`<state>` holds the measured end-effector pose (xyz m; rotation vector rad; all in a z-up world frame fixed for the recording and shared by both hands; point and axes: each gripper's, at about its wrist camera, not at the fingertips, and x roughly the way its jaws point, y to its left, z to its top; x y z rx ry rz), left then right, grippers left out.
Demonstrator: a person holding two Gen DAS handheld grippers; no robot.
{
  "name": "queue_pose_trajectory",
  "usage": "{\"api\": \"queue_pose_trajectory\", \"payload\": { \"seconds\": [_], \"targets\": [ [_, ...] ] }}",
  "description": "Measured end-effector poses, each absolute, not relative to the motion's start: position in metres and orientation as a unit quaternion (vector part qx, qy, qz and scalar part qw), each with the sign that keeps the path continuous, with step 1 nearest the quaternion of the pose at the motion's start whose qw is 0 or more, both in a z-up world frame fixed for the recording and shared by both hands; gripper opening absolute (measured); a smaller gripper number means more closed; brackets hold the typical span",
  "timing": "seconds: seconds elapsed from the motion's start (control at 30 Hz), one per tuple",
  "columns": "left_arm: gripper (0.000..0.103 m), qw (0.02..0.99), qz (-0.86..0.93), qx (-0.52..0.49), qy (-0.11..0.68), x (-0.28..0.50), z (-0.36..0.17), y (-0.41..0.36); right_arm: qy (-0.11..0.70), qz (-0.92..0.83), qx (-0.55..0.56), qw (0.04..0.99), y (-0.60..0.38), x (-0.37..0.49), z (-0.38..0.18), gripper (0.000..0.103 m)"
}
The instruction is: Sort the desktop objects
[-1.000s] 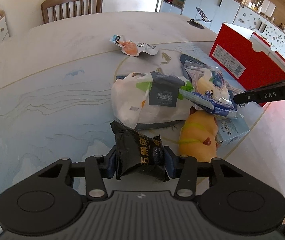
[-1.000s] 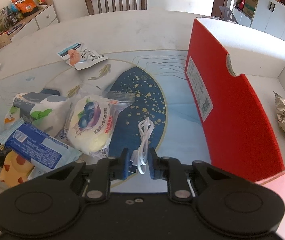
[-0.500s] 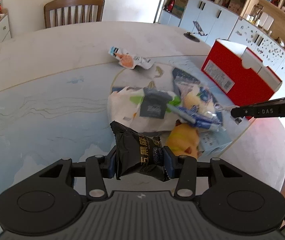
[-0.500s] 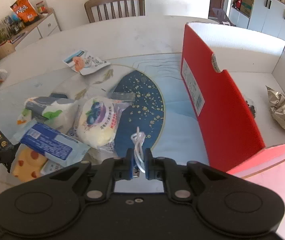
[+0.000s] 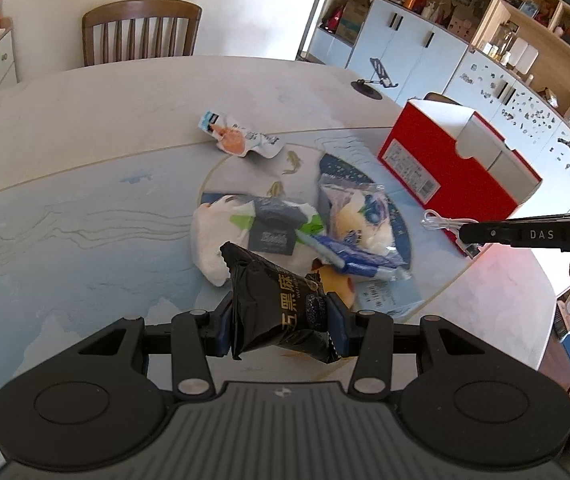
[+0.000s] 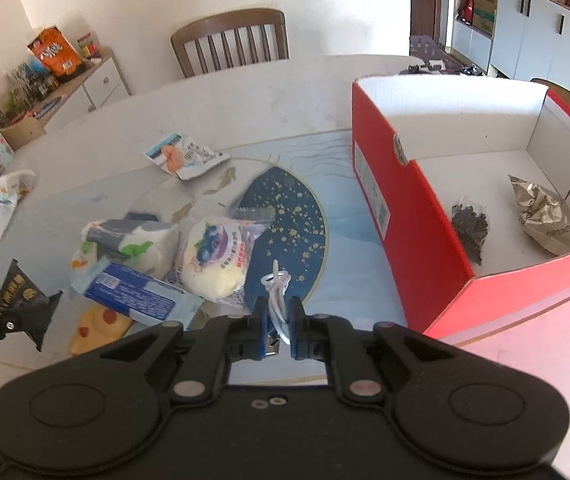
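Note:
My left gripper (image 5: 281, 326) is shut on a black snack packet (image 5: 277, 304) and holds it above the table; it also shows in the right wrist view (image 6: 21, 300). My right gripper (image 6: 277, 330) is shut on a coiled white cable (image 6: 277, 292), lifted off the table beside the red box (image 6: 417, 216); the cable also shows in the left wrist view (image 5: 441, 222). A pile lies between them: a white tissue pack (image 5: 245, 224), a blueberry bun (image 6: 217, 260), a blue wrapper (image 6: 133, 292) and a yellow toy (image 6: 93, 326).
The open red box holds a dark packet (image 6: 471, 224) and a silver packet (image 6: 545, 216). A fish snack pouch (image 5: 237, 140) lies farther back. A wooden chair (image 5: 141, 32) stands behind the table. A phone stand (image 5: 373, 84) is at the far edge.
Both grippers have risen and pulled back from the table with their loads. The right gripper closed tighter on the cable and lifted it off the table.

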<state>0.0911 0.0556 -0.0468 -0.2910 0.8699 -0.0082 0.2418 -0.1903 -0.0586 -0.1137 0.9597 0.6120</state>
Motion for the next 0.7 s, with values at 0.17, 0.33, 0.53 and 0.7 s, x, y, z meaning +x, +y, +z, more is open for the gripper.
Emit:
{"api": "queue_pose_trajectory", "payload": {
  "seconds": [0.17, 0.33, 0.53, 0.7],
  "targets": [
    [0.044, 0.901, -0.018, -0.139, 0.411, 0.092, -0.032, 0.046, 0.439, 0.295, -0.041, 0.848, -0.198, 0.235, -0.040, 0.009],
    [0.044, 0.906, -0.033, -0.134, 0.401, 0.094, -0.017, 0.035, 0.428, 0.294, -0.029, 0.854, -0.208, 0.231, -0.026, 0.009],
    [0.044, 0.910, -0.053, -0.126, 0.391, 0.100, -0.004, 0.020, 0.416, 0.288, -0.018, 0.862, -0.221, 0.227, -0.014, 0.009],
    [0.044, 0.913, -0.070, -0.117, 0.384, 0.106, 0.004, 0.007, 0.407, 0.280, -0.010, 0.869, -0.235, 0.224, -0.005, 0.009]
  ]
}}
